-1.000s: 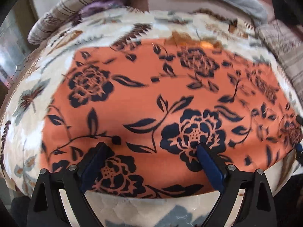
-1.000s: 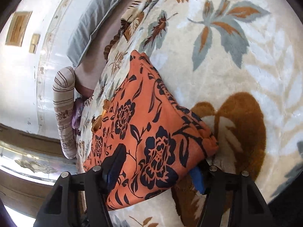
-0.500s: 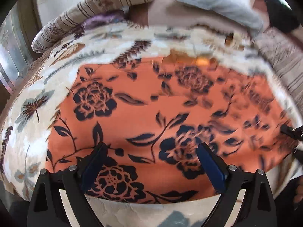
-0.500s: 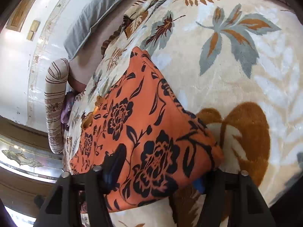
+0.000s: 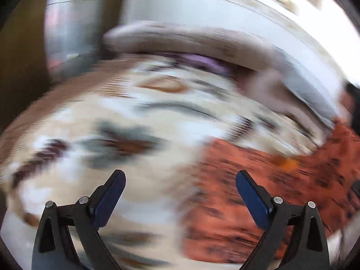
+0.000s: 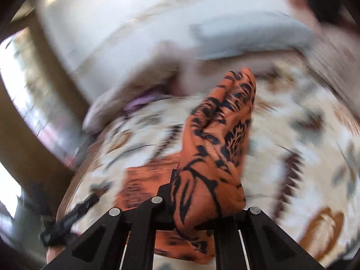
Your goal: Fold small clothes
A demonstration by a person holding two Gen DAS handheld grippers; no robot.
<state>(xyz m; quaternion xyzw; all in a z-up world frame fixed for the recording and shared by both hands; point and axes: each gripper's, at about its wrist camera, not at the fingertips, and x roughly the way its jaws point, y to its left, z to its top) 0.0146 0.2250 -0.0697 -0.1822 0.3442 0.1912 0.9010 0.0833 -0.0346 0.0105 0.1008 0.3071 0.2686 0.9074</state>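
Right gripper point(image 6: 198, 211): fingers drawn close together, pinching a bunched fold of the orange floral cloth point(image 6: 216, 148). Fabric stands up between the fingers and rises away from the camera in a tall crumpled ridge, black flower print sharp against a blurred background. More of the same cloth lies flat below and to the left of the ridge, on the leaf-patterned bedspread point(image 6: 315, 157).

Left gripper point(image 5: 180, 193): fingers spread wide, blue pads point(image 5: 252, 200) facing each other with nothing between them. It hangs above the bedspread point(image 5: 112, 117), touching nothing that can be made out. Orange cloth point(image 5: 270, 191) sits off to the right in this view, lying under and beyond the right-hand finger; contact cannot be told through the smear.

Both views heavily motion-blurred. Striped bolster point(image 5: 184, 42) and a purple item point(image 5: 202, 60) lie at the far edge of the bed; grey pillow point(image 6: 247, 38) shows beyond the raised cloth.
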